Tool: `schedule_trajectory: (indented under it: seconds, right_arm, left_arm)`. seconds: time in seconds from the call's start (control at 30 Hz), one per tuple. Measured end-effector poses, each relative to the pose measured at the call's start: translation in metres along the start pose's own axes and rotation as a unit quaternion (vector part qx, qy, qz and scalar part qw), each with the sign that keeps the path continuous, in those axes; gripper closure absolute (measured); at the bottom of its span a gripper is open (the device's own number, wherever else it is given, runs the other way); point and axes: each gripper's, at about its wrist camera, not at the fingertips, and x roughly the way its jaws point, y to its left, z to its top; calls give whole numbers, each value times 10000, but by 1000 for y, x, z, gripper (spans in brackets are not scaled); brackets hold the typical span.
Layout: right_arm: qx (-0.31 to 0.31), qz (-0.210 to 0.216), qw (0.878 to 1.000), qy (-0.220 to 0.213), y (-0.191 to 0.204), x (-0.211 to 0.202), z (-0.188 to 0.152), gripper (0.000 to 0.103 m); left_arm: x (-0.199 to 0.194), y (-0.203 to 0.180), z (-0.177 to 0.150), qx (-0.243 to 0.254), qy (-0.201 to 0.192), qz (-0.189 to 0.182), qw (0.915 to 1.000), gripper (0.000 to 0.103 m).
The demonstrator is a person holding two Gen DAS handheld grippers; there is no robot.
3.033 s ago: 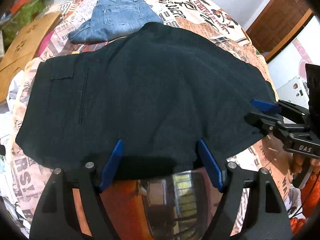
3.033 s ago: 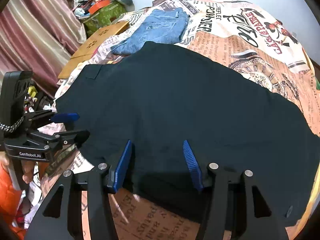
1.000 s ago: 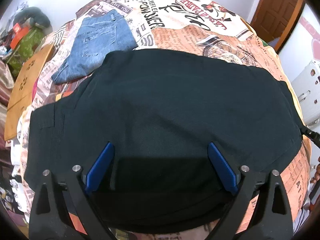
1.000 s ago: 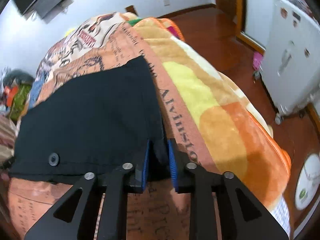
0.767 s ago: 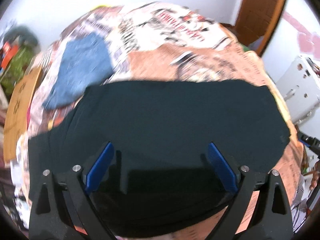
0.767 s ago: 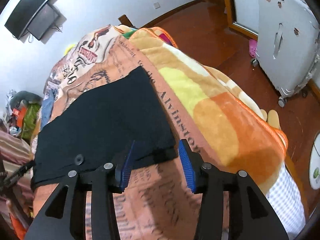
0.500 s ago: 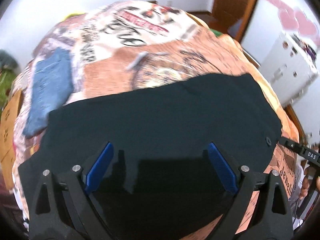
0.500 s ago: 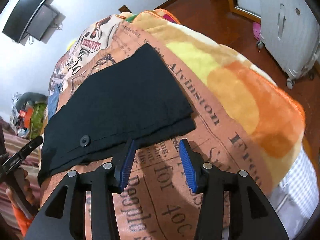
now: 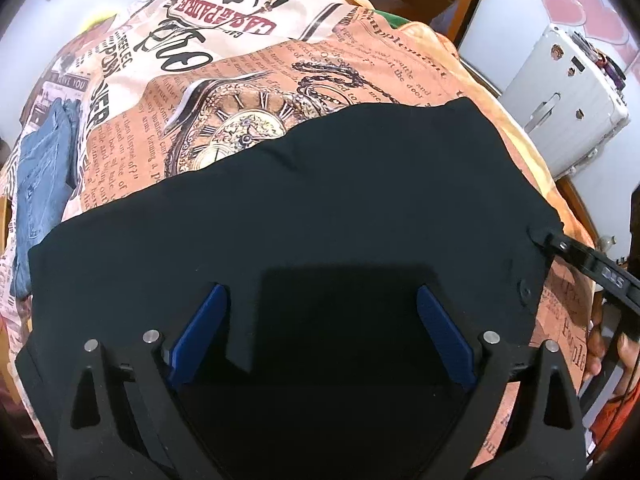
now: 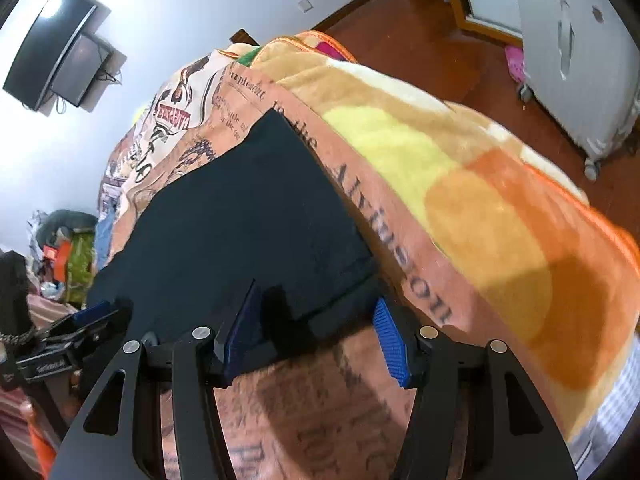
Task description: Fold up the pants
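Observation:
Black pants (image 9: pixel 320 200) lie flat across the printed bed cover (image 9: pixel 248 80). My left gripper (image 9: pixel 322 336) hovers over their near middle, open wide, with nothing between its blue pads. At the pants' right corner the tip of my right gripper (image 9: pixel 552 244) touches the cloth. In the right wrist view the pants (image 10: pixel 248 216) show a doubled corner that lies between the blue pads (image 10: pixel 390 340) of my right gripper (image 10: pixel 316 332). Its jaws are opening and do not press on the cloth. The left gripper (image 10: pixel 116 314) shows at the far left edge.
Folded blue jeans (image 9: pixel 44 168) lie at the bed's far left. An orange and yellow blanket (image 10: pixel 480 208) hangs over the bed's right side. A white suitcase (image 9: pixel 568 100) stands on the wooden floor (image 10: pixel 420 28). A screen (image 10: pixel 56 48) hangs on the wall.
My right gripper, shut on the pants' corner a second ago, has let go and opened. My left gripper has slid right across the pants, staying open.

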Motion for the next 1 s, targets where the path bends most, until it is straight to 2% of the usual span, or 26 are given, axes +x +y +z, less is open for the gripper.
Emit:
schedule_trajectory:
  seconds: [0.03, 0.13, 0.23, 0.4, 0.5, 0.77, 1.0]
  right_arm:
    - [-66, -96, 9999, -7, 2, 2, 2, 68]
    - [-153, -84, 9998, -29, 1, 4, 8, 86]
    - [-222, -71, 9997, -99, 3, 1, 10, 91]
    - [-390, 4, 9987, -343, 13, -18, 14, 92]
    - [-498, 108, 9974, -517, 27, -32, 20, 92]
    - [-996, 488, 9888, -996, 81, -73, 33, 93]
    - [-1506, 859, 9773, -1219, 137, -96, 32, 93]
  left_arm:
    - [1, 0, 0, -2, -6, -7, 10000, 4]
    - [2, 0, 0, -9, -11, -16, 10000, 4]
    - [2, -1, 0, -9, -11, -13, 10000, 4]
    - [-3, 1, 1, -56, -32, 41, 10000, 4]
    - [-14, 5, 0, -125, -176, 71, 9997, 4]
    - [-68, 24, -10, -322, -819, 127, 9960, 4]
    - [-121, 52, -29, -642, -1412, 100, 9879, 4]
